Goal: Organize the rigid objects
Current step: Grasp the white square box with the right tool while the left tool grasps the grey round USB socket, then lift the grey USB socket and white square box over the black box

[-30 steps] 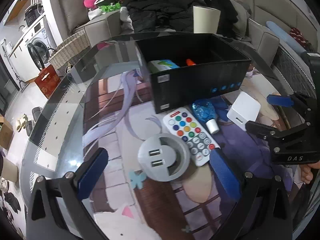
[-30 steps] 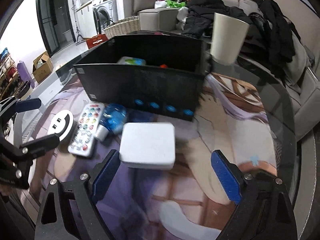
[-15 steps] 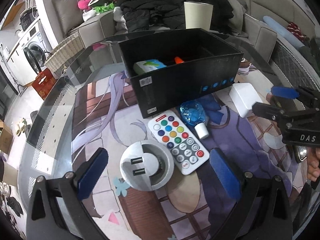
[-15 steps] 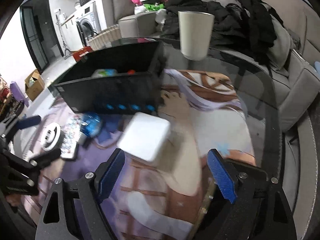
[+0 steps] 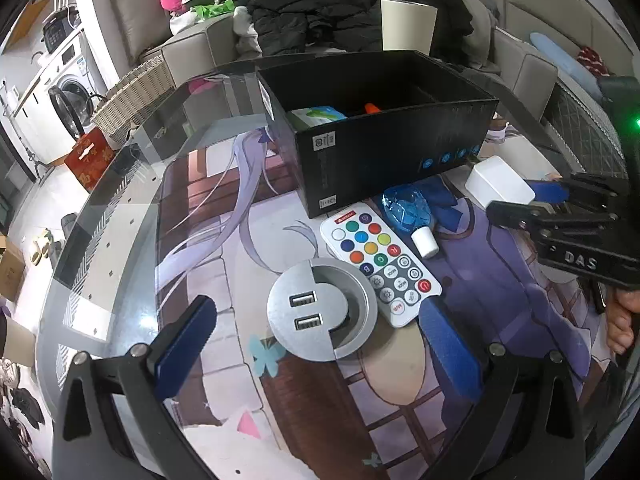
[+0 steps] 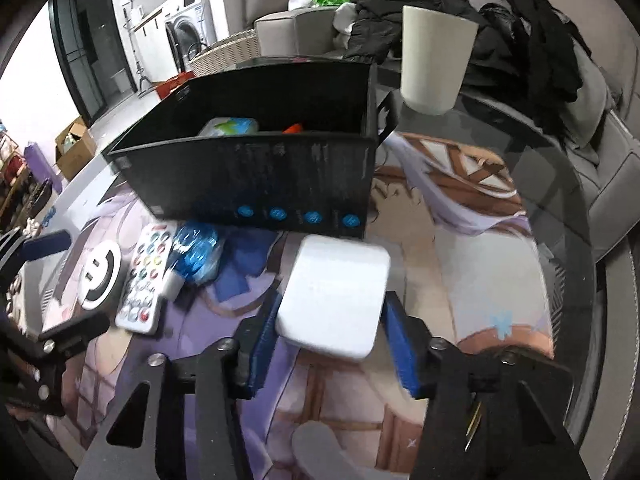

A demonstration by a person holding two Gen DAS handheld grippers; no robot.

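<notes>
A: What writing can be read?

B: In the left wrist view, "DAS" in pale letters runs along the black body of the right gripper point(image 5: 532, 196) at the right edge. The flat white remote control with coloured round buttons point(image 5: 380, 262), just right of centre, has a small red label at its top corner, too small to read, and single letters on some buttons: R, G, B. The long black cardboard box point(image 5: 384, 152) in the upper middle carries small white stickers and a row of blue round icons; none is legible.

A: And the jaws?

B: The right gripper's jaws have just been closing, and its blue pads point(image 6: 266, 340) now sit against both sides of the white rounded square block point(image 6: 334, 298), low in the centre of the right wrist view, just in front of the box. The left gripper point(image 5: 316, 348) stands wide, its pads on either side of the silver round hub with two USB ports point(image 5: 320, 310), not touching it.

A: Anything else beside the box?

B: A blue crinkled clear bottle with a white cap point(image 5: 410, 214) lies by the remote, both against the box's front. A cream tumbler point(image 6: 436, 58) stands behind the box on the glass table over a printed anime mat point(image 5: 224, 248).
</notes>
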